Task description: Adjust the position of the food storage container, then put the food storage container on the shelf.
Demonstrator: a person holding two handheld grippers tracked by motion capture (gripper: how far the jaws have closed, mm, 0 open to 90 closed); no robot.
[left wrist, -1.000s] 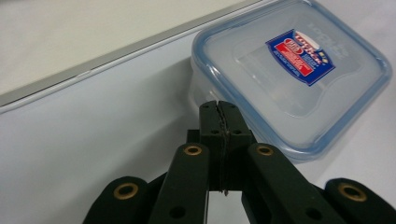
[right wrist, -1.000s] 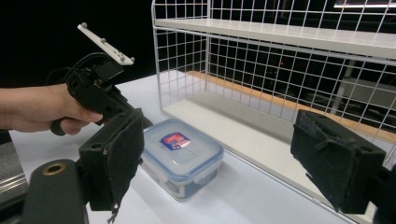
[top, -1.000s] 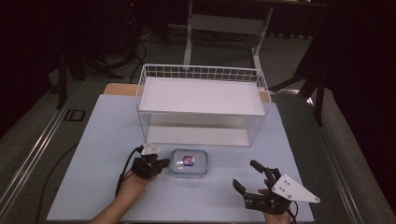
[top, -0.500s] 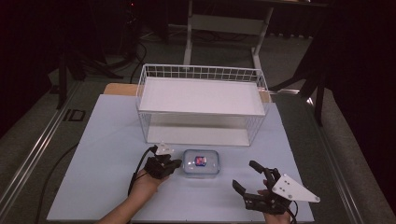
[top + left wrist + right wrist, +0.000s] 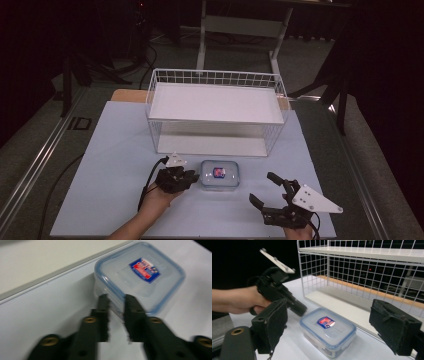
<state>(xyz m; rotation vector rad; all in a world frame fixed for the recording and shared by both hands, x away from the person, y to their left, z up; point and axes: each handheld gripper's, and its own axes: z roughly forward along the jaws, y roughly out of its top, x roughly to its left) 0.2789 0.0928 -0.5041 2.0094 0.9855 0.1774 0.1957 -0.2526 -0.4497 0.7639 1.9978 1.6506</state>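
Observation:
A clear plastic box [image 5: 220, 175] with a blue-rimmed lid and a red-and-blue label lies flat on the pale blue mat, just in front of the wire rack. My left gripper [image 5: 192, 176] is at the box's left side. In the left gripper view its jaws [image 5: 116, 300] have just been opening and stand a narrow gap apart, with the box's [image 5: 140, 275] near wall right at the tips. I cannot tell whether they touch it. My right gripper [image 5: 264, 189] rests right of the box, wide open and holding nothing, with the box [image 5: 328, 328] ahead of its pads [image 5: 272, 325].
A white wire rack [image 5: 215, 102] with an upper and a lower white shelf stands at the back middle of the mat. The mat's front edge [image 5: 200, 235] runs under both hands. A person's hand holds the left gripper [image 5: 284, 297] in the right gripper view.
The left gripper has slid to the right, and the box has shifted right with it. The right gripper has stayed where it was.

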